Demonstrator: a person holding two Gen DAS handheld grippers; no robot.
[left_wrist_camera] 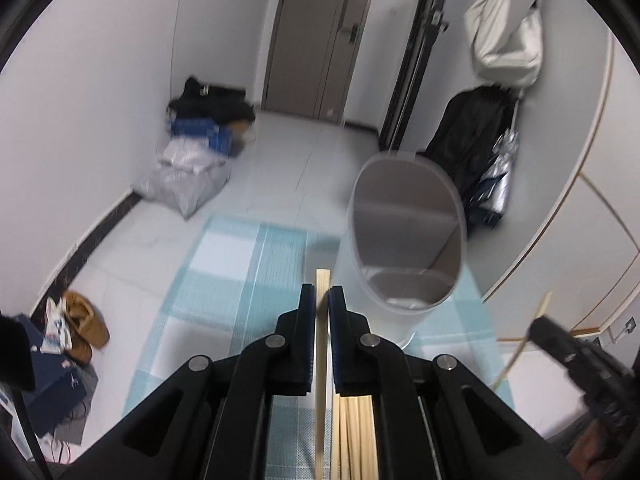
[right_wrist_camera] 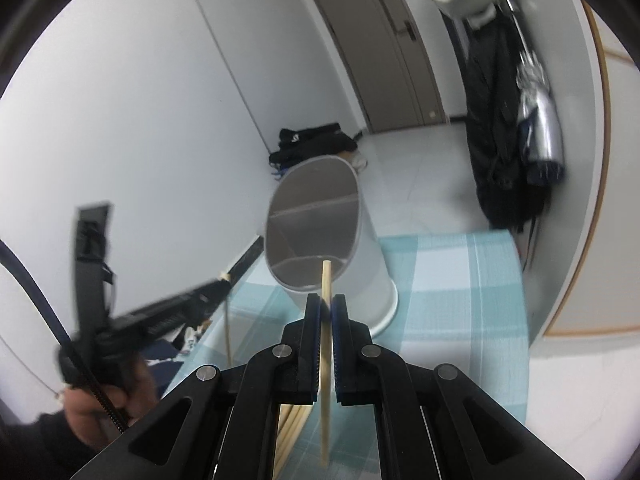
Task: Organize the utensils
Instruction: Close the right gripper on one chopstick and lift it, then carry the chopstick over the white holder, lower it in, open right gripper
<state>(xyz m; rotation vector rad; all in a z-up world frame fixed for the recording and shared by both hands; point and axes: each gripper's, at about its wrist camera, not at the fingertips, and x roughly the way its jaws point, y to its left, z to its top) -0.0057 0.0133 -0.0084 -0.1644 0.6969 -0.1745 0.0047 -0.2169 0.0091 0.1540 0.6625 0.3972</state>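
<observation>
My left gripper [left_wrist_camera: 322, 292] is shut on a wooden chopstick [left_wrist_camera: 321, 280] that stands upright between its jaws. My right gripper [right_wrist_camera: 327, 300] is shut on another wooden chopstick [right_wrist_camera: 326, 276], also upright. A white oval utensil holder [left_wrist_camera: 404, 240] with inner dividers stands on the blue checked tablecloth [left_wrist_camera: 248, 264], just ahead and right of the left gripper; in the right wrist view the holder [right_wrist_camera: 320, 224] is straight ahead. Several loose chopsticks [left_wrist_camera: 356, 432] lie on the cloth under the left gripper; more chopsticks [right_wrist_camera: 292, 428] show under the right one.
The right gripper shows at the right edge of the left wrist view [left_wrist_camera: 568, 348], the left one at the left of the right wrist view [right_wrist_camera: 168, 312]. Bags [left_wrist_camera: 192, 172] and shoes [left_wrist_camera: 84, 320] lie on the floor. Coats [right_wrist_camera: 500, 120] hang on the right wall.
</observation>
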